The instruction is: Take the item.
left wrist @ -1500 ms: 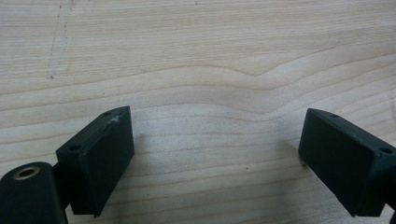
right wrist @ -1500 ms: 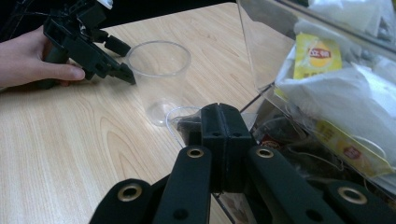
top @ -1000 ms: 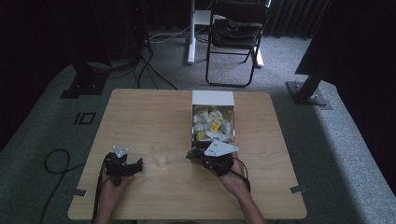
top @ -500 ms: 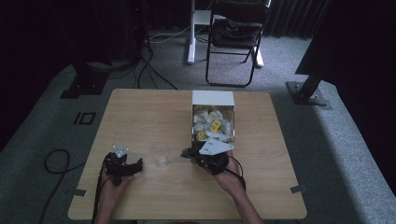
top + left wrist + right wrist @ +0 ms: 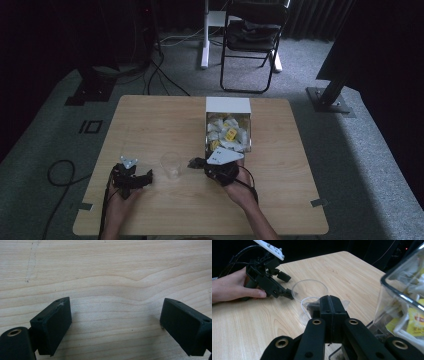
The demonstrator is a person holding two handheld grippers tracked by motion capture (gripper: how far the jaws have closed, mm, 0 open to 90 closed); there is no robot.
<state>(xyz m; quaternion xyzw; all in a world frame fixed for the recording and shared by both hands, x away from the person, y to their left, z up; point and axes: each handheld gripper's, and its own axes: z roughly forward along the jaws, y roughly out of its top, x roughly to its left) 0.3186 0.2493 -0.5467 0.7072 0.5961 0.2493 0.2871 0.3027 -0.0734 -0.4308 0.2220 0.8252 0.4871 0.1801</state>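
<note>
A clear plastic cup (image 5: 171, 164) stands on the wooden table (image 5: 150, 120) between my two grippers. My right gripper (image 5: 193, 162) points left at the cup, just beside it. In the right gripper view its jaws are shut (image 5: 332, 300) on a translucent tea bag (image 5: 312, 307) with dark contents, held right at the cup's (image 5: 309, 291) near rim. My left gripper (image 5: 147, 178) rests low on the table left of the cup, held by a hand (image 5: 229, 288). Its jaws (image 5: 115, 315) are wide open over bare wood, with nothing between them.
A box (image 5: 228, 105) packed with white and yellow tea bags (image 5: 227, 134) sits right behind my right gripper; its clear wall (image 5: 402, 290) stands close on that gripper's right. A folding chair (image 5: 252, 35) and cables lie on the floor beyond the table.
My right gripper has moved a little to the left, away from the box and up to the cup. The left gripper has stayed where it was.
</note>
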